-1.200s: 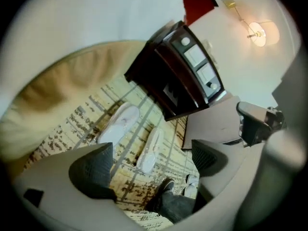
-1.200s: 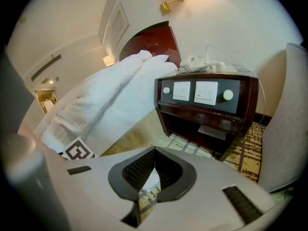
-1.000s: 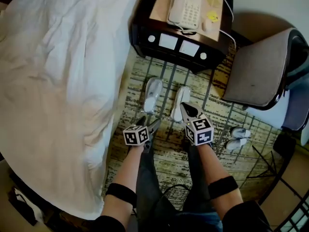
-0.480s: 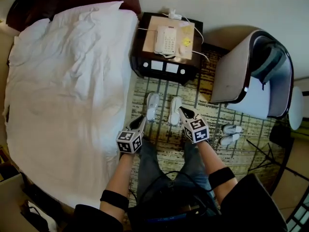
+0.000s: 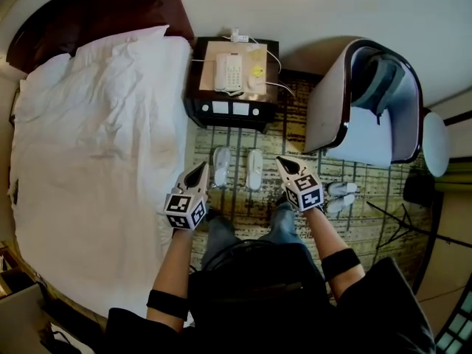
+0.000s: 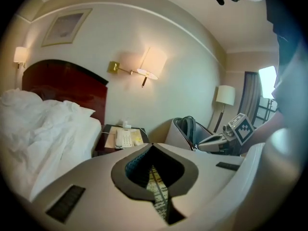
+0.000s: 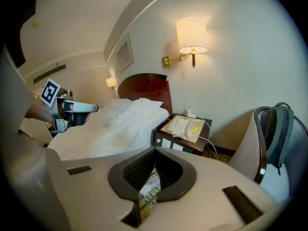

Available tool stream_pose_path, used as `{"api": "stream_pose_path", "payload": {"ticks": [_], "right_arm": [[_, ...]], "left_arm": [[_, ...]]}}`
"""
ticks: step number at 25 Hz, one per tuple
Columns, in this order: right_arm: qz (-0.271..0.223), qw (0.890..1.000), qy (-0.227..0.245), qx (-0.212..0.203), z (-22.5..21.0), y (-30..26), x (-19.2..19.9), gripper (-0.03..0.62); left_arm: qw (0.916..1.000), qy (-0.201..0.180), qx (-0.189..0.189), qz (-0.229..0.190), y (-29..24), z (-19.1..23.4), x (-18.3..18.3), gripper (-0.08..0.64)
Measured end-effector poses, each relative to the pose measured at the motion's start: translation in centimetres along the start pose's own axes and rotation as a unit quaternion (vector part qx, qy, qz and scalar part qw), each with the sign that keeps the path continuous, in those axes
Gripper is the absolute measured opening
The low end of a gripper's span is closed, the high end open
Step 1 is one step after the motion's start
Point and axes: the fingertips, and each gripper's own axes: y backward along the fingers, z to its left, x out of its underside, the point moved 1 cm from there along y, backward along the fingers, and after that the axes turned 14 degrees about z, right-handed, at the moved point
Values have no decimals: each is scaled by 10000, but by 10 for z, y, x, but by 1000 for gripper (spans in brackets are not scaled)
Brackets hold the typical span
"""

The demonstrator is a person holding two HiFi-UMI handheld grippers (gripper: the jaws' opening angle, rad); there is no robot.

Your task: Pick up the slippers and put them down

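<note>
Slippers [image 5: 254,169] lie btwn the grippers, down on rug [image 5: 236,137].
L gripper [image 5: 200,167] just closed, R gripper [image 5: 282,161] closed, both empty; L looks nearer.

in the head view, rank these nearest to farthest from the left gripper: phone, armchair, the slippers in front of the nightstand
1. Slippers: just to the right of the left gripper, side by side.
2. Phone: farther up the picture, past the slippers.
3. Armchair: far across on the right side.
</note>
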Motion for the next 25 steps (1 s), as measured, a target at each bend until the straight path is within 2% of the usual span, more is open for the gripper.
{"api": "stream_pose_path", "payload": {"ticks": [9, 16, 25], "right_arm": [[-224, 9990, -271, 285, -28, 42, 9, 0], [-270, 9991, -207, 245, -27, 53, 10, 2], [-228, 9994, -147, 193, -26, 46, 5, 0]], "left_arm": [[9996, 7, 69, -286, 5, -22, -26, 0], [9993, -129, 64, -351, 7, -39, -30, 0], [9989, -137, -47, -447, 12, -33, -27, 0]]}}
